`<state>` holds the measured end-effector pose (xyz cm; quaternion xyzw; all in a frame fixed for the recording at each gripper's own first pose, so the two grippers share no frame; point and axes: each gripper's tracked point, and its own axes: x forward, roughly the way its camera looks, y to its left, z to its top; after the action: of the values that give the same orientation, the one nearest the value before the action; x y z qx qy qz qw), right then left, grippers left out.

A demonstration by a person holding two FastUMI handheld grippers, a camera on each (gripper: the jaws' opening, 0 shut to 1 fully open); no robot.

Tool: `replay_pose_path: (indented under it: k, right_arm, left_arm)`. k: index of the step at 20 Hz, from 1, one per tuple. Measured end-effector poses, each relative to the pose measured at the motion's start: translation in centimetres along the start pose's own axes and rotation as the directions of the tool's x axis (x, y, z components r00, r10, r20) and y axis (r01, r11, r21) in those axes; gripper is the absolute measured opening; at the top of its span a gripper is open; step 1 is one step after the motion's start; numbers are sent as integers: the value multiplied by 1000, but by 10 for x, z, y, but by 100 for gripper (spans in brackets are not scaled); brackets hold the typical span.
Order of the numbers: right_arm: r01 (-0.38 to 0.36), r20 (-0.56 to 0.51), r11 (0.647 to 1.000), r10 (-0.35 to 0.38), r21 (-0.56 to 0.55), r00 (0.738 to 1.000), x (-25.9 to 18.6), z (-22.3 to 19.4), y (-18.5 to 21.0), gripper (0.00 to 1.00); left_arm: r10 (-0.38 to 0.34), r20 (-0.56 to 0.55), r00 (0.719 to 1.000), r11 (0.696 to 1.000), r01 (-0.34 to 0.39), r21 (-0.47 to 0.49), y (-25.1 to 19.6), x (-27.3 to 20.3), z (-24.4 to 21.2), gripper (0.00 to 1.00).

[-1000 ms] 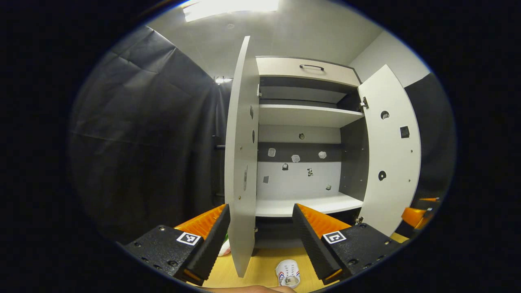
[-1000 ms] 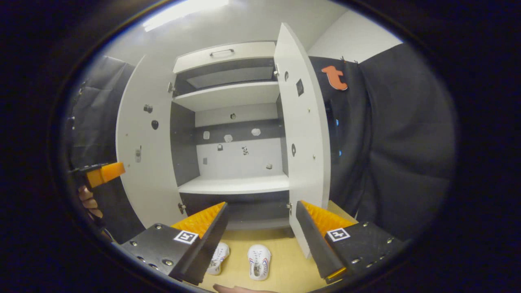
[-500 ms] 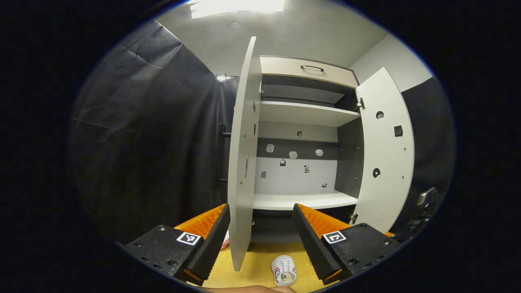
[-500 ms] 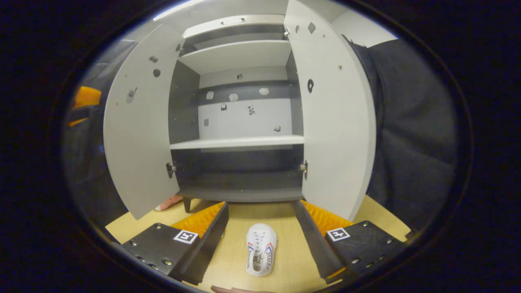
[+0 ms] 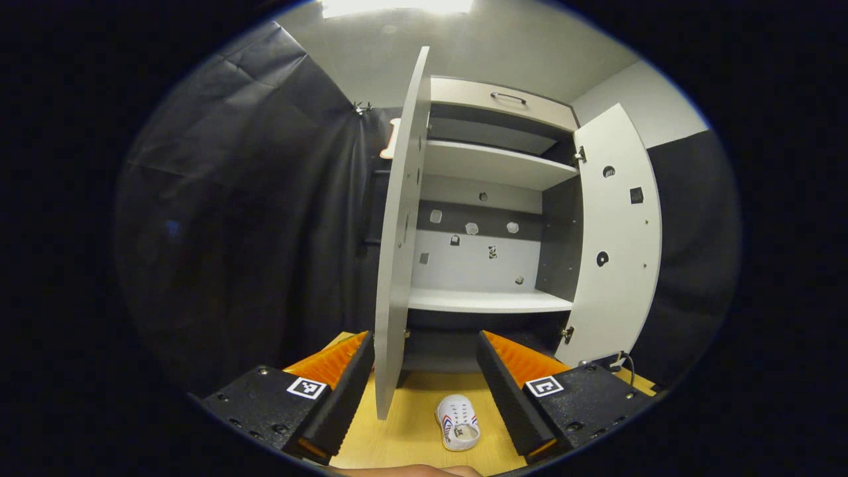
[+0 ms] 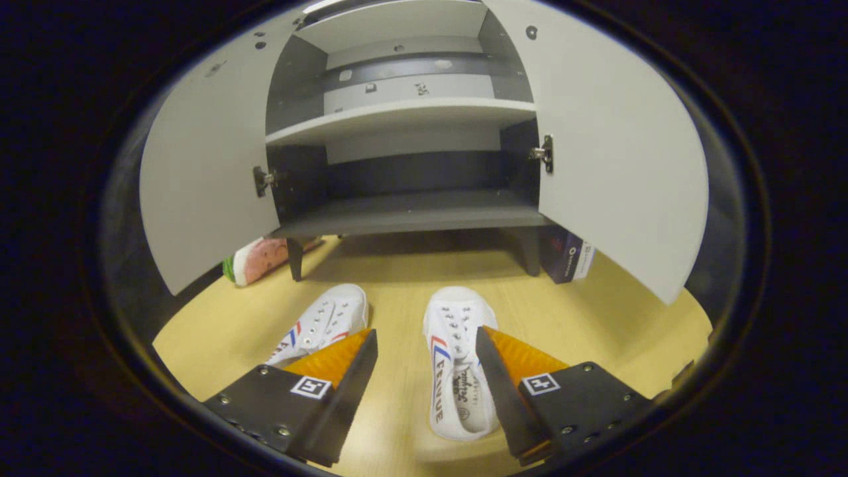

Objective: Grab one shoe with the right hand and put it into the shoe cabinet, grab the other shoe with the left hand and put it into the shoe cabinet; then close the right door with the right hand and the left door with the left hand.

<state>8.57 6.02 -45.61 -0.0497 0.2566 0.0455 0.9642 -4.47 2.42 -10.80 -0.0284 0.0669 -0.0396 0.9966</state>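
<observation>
Two white shoes with red and blue stripes lie on the wooden floor in front of the open shoe cabinet (image 6: pixel 411 212). In the right gripper view the right shoe (image 6: pixel 457 358) lies low between the fingers of my right gripper (image 6: pixel 424 333), which is open and hovers over it. The left shoe (image 6: pixel 324 321) lies just beyond the left finger. Both doors, the left door (image 6: pixel 199 165) and the right door (image 6: pixel 616 146), stand wide open. In the left gripper view my left gripper (image 5: pixel 424 334) is open and empty, held high, with one shoe (image 5: pixel 457 424) on the floor below and the left door (image 5: pixel 397 252) seen edge-on.
A watermelon-slice object (image 6: pixel 258 258) lies on the floor by the cabinet's left leg. A dark box (image 6: pixel 570 255) stands behind the right door. The cabinet has a white middle shelf (image 5: pixel 490 301) and an upper shelf (image 5: pixel 497 165). Black cloth walls flank the cabinet.
My right gripper has dropped and tilted down towards the floor, so the right shoe now sits between its open fingers. The left gripper has shifted only slightly.
</observation>
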Motion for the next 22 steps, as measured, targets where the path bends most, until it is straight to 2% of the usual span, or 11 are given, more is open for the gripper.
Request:
replay_pose_path:
  k: [2,5,7,9,11,13,15,18,19,20,22]
  right_arm:
    - [17,-52,1000,-18,-9,998,10,-20,3,80]
    - [51,-67,999,-51,-5,996,25,-27,-6,79]
    - [44,-89,999,-42,26,995,30,-30,-6,69]
    - [42,-105,997,-36,59,994,35,-32,-14,77]
    - [22,-107,993,-10,114,994,42,-31,-18,30]
    - [-28,-64,987,39,159,997,47,-27,-21,25]
    - [-29,-48,976,40,215,998,48,-28,-17,20]
    - [39,-58,998,-36,51,998,48,-26,-21,20]
    - [32,-65,999,-30,37,997,53,-27,-15,19]
    - [32,-70,998,-28,59,997,42,-23,-18,8]
    - [-6,-66,989,16,145,998,45,-23,-16,8]
  left_arm:
    - [7,-1,1000,1000,-7,12,3,1,-2,94]
    - [9,29,1000,999,-10,33,4,1,1,94]
    - [-5,47,999,999,3,34,2,1,1,97]
    - [3,52,999,999,-4,36,2,4,-1,98]
    - [5,43,999,999,-6,45,0,6,-6,95]
    - [2,23,1000,999,-3,44,-3,9,-11,98]
    - [-1,-2,1000,999,1,41,-5,10,-18,98]
    - [9,-31,999,999,-8,34,-7,12,-25,98]
    - [9,-40,999,999,-7,33,-8,11,-27,95]
    - [8,-49,999,999,-7,33,-9,11,-29,95]
    - [12,-62,998,999,-10,36,-6,11,-34,98]
